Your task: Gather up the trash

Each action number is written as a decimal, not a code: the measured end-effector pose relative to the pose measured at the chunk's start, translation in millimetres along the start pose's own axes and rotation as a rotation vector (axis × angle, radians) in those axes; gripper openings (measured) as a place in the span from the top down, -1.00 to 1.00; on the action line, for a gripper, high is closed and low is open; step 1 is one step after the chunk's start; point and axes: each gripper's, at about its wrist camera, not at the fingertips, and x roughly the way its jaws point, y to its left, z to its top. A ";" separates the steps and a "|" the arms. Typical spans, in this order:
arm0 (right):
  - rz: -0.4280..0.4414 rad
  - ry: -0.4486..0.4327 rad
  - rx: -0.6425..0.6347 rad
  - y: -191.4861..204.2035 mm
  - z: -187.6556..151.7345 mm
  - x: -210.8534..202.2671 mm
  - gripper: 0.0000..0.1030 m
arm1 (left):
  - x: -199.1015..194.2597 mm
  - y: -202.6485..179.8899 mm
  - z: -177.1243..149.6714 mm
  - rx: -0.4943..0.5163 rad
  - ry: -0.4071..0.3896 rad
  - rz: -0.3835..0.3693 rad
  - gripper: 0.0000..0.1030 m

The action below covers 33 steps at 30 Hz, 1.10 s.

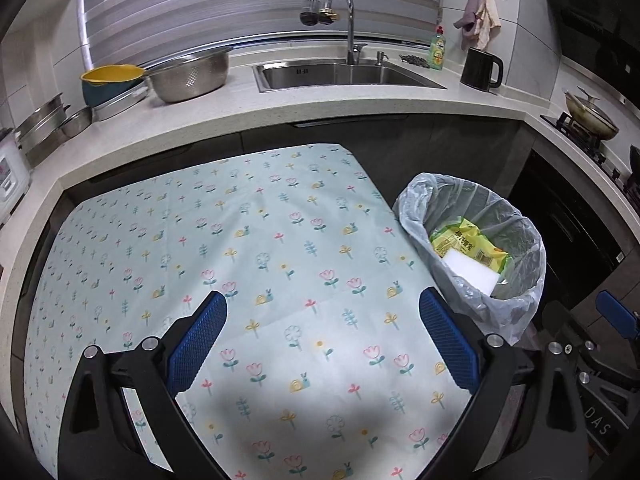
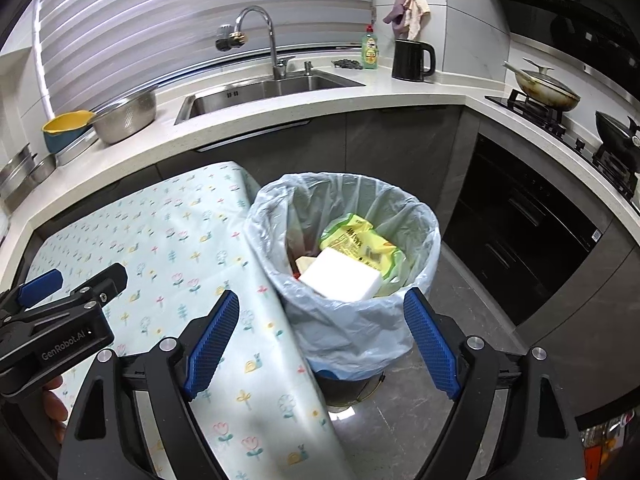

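A: How far along?

B: Looks nearly done. The table shows only its cloth, and the bin, right of it, holds a white block and a crumpled yellow-green wrapper.

A: Grippers?

B: Left gripper and right gripper both spread wide, holding nothing (right one near the bin).

Home kitchen: sink w/ faucet, gas stove w/ pans, kettle.

Even indoor light, soft foreground shadow, fisheye-bent dark edges
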 end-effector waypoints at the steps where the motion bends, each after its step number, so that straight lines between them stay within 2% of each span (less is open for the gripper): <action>1: -0.002 -0.001 -0.007 2.9 -1.3 -1.3 -0.62 | -2.1 3.0 -2.0 -0.004 -0.003 0.011 -0.80; 14: -0.002 0.000 -0.048 28.3 -19.0 -15.0 -0.64 | -21.5 32.7 -22.6 -0.055 -0.009 0.061 -0.82; 33: -0.011 0.018 -0.030 22.7 -32.5 -18.3 -0.64 | -30.7 33.0 -39.1 -0.043 -0.008 0.074 -0.82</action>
